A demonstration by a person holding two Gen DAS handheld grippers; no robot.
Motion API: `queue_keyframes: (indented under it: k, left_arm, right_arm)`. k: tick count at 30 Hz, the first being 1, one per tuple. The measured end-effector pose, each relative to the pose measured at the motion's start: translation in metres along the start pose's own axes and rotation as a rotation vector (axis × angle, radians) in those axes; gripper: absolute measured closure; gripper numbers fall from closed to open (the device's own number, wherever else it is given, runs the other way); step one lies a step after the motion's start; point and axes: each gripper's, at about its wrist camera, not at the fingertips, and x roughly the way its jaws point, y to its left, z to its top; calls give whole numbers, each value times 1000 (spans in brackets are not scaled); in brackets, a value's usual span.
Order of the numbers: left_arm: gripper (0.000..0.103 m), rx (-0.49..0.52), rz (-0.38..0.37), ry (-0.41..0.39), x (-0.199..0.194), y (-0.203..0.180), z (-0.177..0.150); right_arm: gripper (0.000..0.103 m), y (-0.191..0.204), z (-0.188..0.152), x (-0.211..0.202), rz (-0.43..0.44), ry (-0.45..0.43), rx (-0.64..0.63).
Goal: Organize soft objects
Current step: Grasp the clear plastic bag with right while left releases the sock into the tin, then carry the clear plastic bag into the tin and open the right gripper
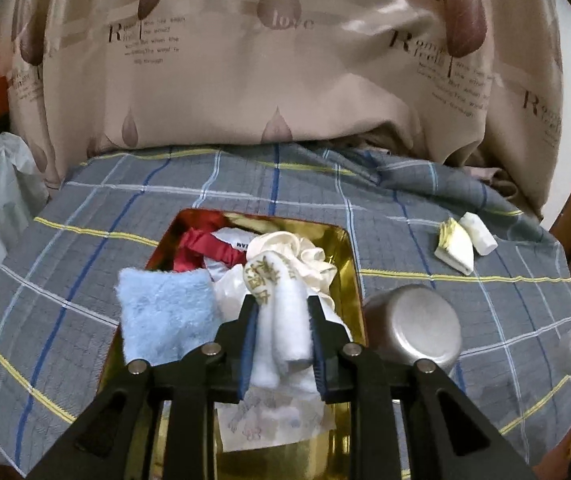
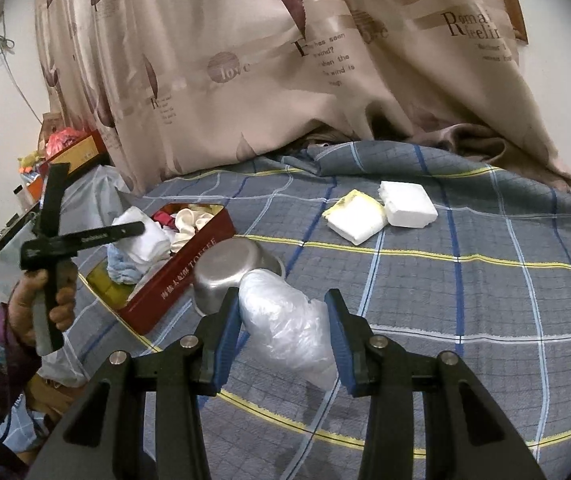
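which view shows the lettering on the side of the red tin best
The right wrist view: the red tin turns its long outer wall to the camera, with gold lettering readable along it. The left wrist view looks down into the tin, showing only its gold inner walls and the soft contents, no lettering.

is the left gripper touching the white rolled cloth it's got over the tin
Touching: the left wrist view shows the left gripper with both blue pads pressed against the white rolled cloth above the tin.

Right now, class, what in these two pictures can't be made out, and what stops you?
- Tin floor, left wrist view: covered by the white towel, blue cloth and left gripper.
- Plastic bundle's contents, right wrist view: cloudy wrapping.
- Steel bowl's inside, both views: turned away.
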Motion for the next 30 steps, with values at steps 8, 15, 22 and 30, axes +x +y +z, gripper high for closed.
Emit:
queue_keyframes:
  k: [8,15,22,30]
  left_arm:
    - [60,9,-15,23,17,2,-2]
    - [49,2,60,-12,2,3,-3]
    - [49,-97,86,-44,-44,18,-7]
    - [49,-222,244,-39,-100,41,-45]
  right_arm:
    - [64,-1,-2,2,18,6,10]
    - [64,6,-2,2,29,7,3]
    - [64,14,2,-4,56,-8,6]
    - [64,61,19,7,214,-7,-16]
